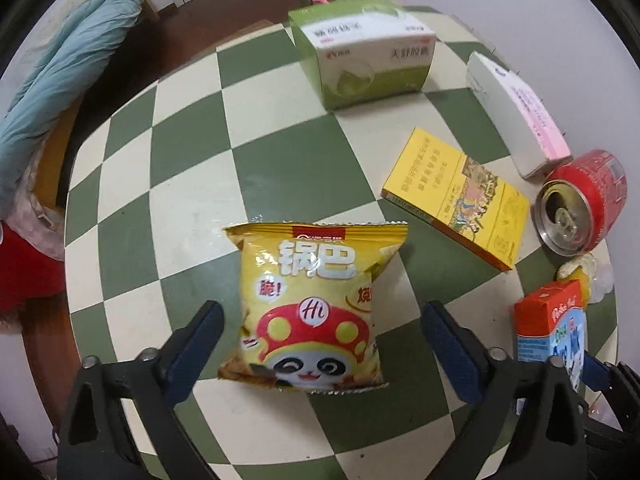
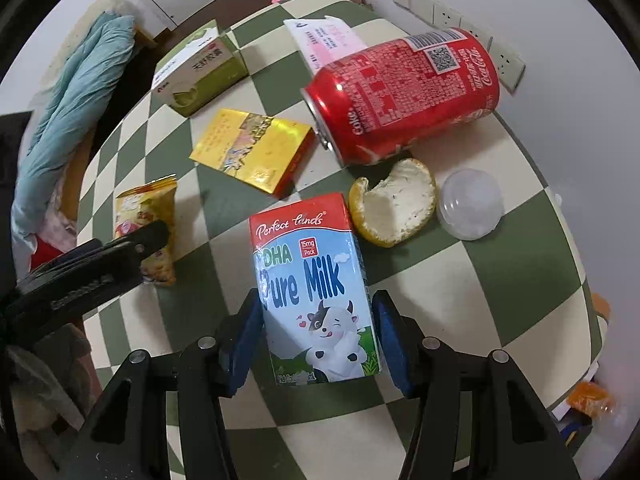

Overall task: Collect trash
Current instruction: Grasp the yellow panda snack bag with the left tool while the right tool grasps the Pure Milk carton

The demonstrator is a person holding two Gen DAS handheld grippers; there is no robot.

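A yellow snack bag (image 1: pixel 312 312) lies on the green-and-cream checkered table (image 1: pixel 192 168). My left gripper (image 1: pixel 322 316) is open, one finger on each side of the bag, not touching it. A blue and red milk carton (image 2: pixel 316 300) stands between the fingers of my right gripper (image 2: pixel 316 312); the blue pads sit against or very near its sides. The carton also shows in the left wrist view (image 1: pixel 556 328). The snack bag (image 2: pixel 148 224) and the left gripper's finger (image 2: pixel 120 248) show at the left of the right wrist view.
A red cola can (image 2: pixel 404 96) lies on its side beside a yellow box (image 2: pixel 256 148), an orange peel (image 2: pixel 396 204) and a clear plastic lid (image 2: pixel 470 204). A green and white box (image 1: pixel 364 52) and a pink and white box (image 1: pixel 516 116) sit farther back. A blue cloth (image 1: pixel 68 76) lies left of the table.
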